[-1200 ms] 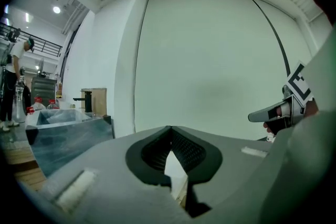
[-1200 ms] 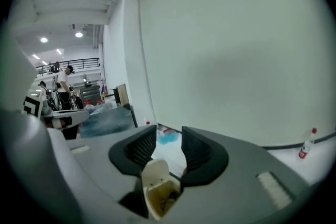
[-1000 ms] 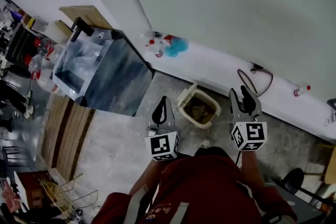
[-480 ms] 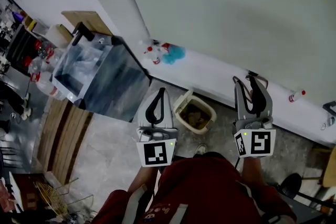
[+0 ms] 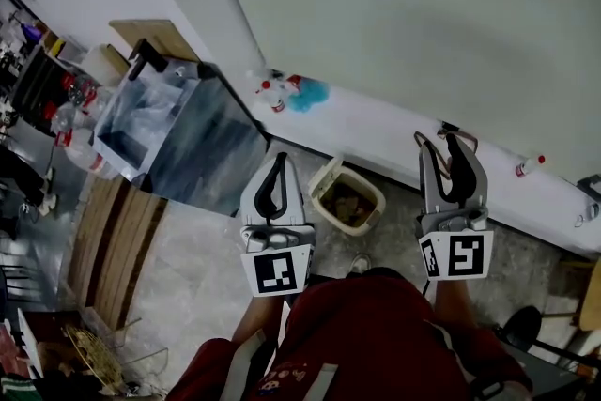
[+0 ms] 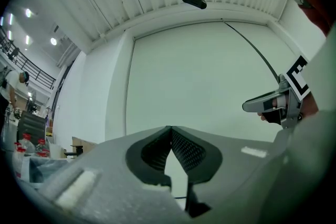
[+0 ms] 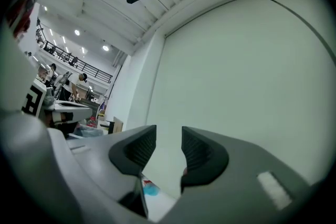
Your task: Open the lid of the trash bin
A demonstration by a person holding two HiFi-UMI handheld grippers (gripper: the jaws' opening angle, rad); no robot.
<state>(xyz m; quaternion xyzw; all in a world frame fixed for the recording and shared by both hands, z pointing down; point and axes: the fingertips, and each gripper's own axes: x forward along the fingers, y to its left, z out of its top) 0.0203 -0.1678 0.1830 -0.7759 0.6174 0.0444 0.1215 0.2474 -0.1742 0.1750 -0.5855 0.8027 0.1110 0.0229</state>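
A small beige trash bin stands on the grey floor by the wall's foot, between my two grippers and farther off. Its top shows open, with brownish contents inside. My left gripper is held up in the air to the left of the bin, its tips together on nothing. In the left gripper view the left gripper points at the blank wall. My right gripper hangs right of the bin with a clear gap between its fingers. The right gripper also faces the wall, empty.
A large grey bin lined with clear plastic stands at the left. Spray bottles and a blue cloth lie on the white ledge along the wall. Wooden planks cover the floor at far left. People stand far off in the hall.
Both grippers have risen towards the camera and tipped up from pointing at the floor to facing the wall. The bin has not moved.
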